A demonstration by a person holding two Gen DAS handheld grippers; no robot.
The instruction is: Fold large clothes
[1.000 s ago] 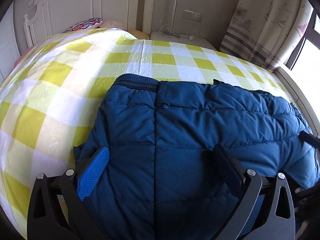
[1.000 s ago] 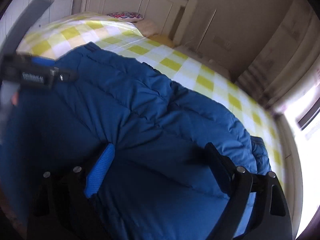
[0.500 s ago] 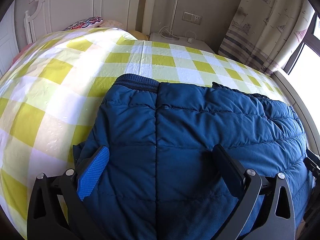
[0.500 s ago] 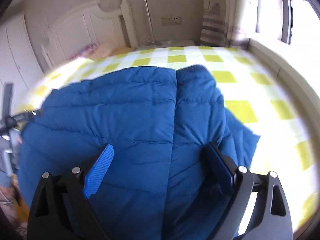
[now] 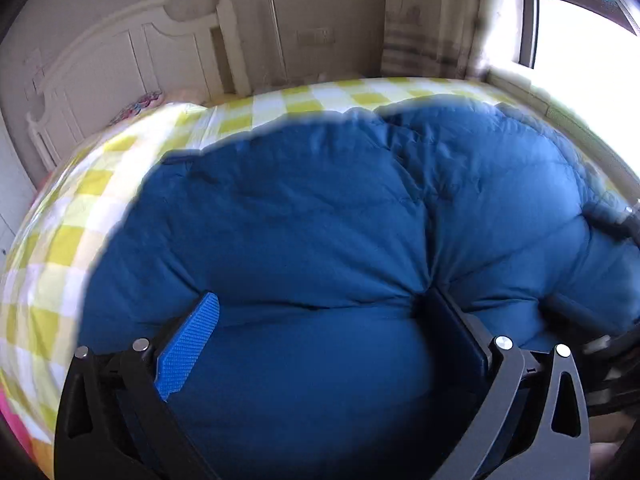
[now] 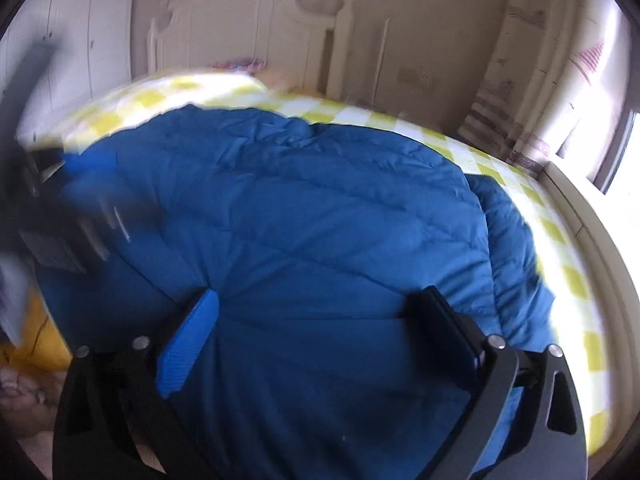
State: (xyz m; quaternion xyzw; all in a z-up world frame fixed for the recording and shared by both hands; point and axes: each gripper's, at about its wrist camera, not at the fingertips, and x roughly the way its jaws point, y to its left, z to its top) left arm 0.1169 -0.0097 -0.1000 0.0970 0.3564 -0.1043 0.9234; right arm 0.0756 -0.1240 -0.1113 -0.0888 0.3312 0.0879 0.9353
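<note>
Both tongs spread wide over one blue jacket on the bed.

Two tongs work here: the left tongs (image 5: 320,320) and the right tongs (image 6: 316,312), each with its fingers far apart, pressed into the padding with fabric bulging between them, neither clamped on it. One quilted blue down jacket (image 5: 320,220) lies puffed and creased across the bed (image 5: 60,248), on its yellow-and-white checked sheet. One white headboard (image 6: 248,28) stands behind, and the window (image 5: 580,32) glares at the right.
</note>
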